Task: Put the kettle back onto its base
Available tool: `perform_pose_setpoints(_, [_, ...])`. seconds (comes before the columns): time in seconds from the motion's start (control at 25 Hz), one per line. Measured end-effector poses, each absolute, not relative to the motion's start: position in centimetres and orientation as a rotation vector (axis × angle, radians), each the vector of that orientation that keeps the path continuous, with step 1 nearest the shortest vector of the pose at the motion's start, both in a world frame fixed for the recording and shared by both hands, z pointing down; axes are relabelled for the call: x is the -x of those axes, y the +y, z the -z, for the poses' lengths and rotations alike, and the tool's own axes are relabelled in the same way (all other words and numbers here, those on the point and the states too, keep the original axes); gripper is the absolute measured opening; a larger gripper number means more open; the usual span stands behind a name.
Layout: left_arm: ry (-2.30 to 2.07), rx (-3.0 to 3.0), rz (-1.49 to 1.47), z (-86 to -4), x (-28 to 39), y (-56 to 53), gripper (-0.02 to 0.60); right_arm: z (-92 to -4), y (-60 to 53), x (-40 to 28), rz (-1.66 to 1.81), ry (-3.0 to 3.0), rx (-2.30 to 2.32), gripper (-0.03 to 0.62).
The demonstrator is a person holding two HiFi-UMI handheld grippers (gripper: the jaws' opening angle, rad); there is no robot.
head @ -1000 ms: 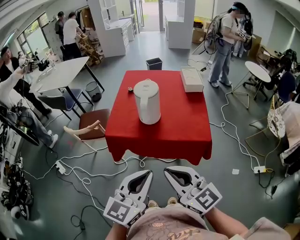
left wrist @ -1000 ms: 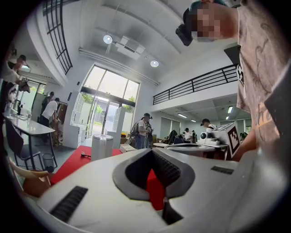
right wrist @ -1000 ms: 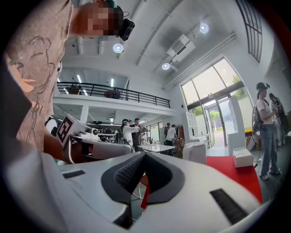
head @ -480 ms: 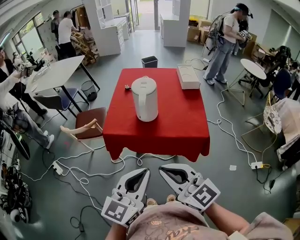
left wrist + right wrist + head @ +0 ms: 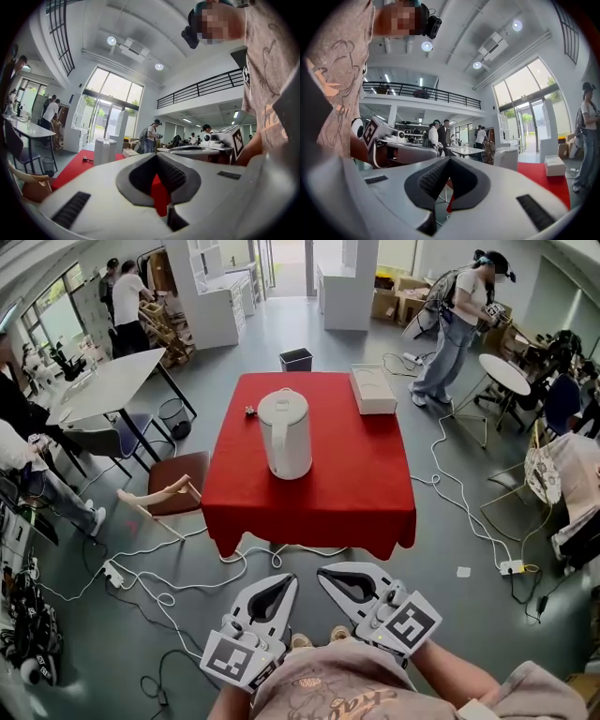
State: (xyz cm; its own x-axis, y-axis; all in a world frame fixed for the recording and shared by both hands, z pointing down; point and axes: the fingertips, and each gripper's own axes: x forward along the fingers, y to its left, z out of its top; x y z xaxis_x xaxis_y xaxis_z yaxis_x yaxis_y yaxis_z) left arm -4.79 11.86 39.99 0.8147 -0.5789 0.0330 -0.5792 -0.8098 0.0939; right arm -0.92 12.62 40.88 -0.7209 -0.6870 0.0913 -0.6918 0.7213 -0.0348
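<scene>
The white kettle (image 5: 285,434) stands upright on the red table (image 5: 330,486), left of its middle and well away from both tools, with its handle on the side facing the person. I cannot tell whether a base sits under it. A white box (image 5: 372,390) lies at the table's far right corner, and a small dark object (image 5: 250,411) lies just beyond the kettle to the left. A dark bin (image 5: 295,359) stands on the floor behind the table. The person stands back from the near edge, with grey floor and white cables (image 5: 178,592) between them and the table. Both tools are held low and close to the body, side by side at the bottom of the head view. The left gripper (image 5: 292,578) points level and forward, angled slightly inward, with its marker cube (image 5: 232,662) nearest the body. Its jaws meet at the tips with nothing between them, and only the red cloth shows through the gap behind the tips. The right gripper (image 5: 324,570) mirrors it, level and angled inward so the two sets of tips lie near each other but apart. Its jaws are also closed together and empty, and the right forearm (image 5: 452,682) runs back from it toward the lower right corner.
</scene>
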Motion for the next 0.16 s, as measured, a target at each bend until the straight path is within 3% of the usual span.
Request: perform_pose_setpoints(0.16, [-0.917,-2.901,-0.011,-40.13,4.31,11.91,-0.014,-40.76,12.7,0.61,-0.097,-2.851,-1.127,0.002])
